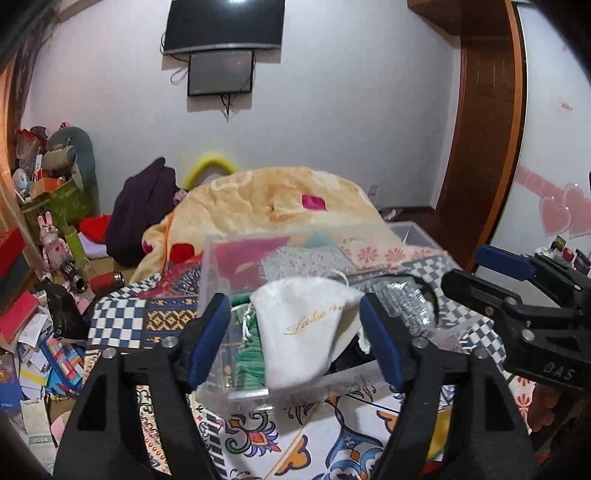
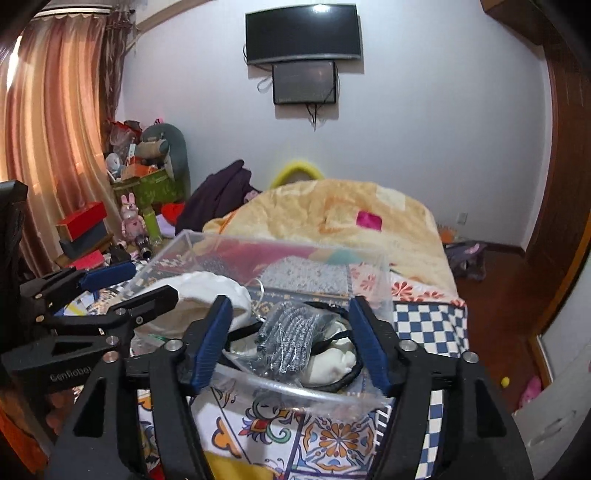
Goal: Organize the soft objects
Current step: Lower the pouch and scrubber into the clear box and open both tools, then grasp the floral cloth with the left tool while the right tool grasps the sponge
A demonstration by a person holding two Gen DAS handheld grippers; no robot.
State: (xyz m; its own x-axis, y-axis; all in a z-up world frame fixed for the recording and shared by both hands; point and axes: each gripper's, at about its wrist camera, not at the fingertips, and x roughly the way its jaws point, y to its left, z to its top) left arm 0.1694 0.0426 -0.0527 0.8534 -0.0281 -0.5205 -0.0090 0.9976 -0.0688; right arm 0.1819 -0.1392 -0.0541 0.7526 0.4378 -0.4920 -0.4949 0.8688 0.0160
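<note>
A clear plastic bin [image 1: 218,266] [image 2: 369,280] stands on the patterned bedspread. A white drawstring pouch [image 1: 303,328] with gold lettering sits between my left gripper's [image 1: 295,332] open blue pads, over the bin; whether the pads touch it I cannot tell. It shows as a white bundle [image 2: 207,291] in the right wrist view. My right gripper [image 2: 291,336] is open above the bin, over a bag of grey-white knit items [image 2: 291,332], a black band [image 2: 351,376] and a cream cloth [image 2: 332,362]. The right gripper [image 1: 517,288] shows at the left view's right edge.
A yellow-orange blanket [image 1: 266,199] [image 2: 332,210] is heaped behind the bin. A dark garment [image 1: 144,206], plush toys [image 1: 66,151], boxes and papers crowd the floor at left. Two screens [image 2: 303,33] hang on the wall. A wooden door frame [image 1: 484,129] is at right.
</note>
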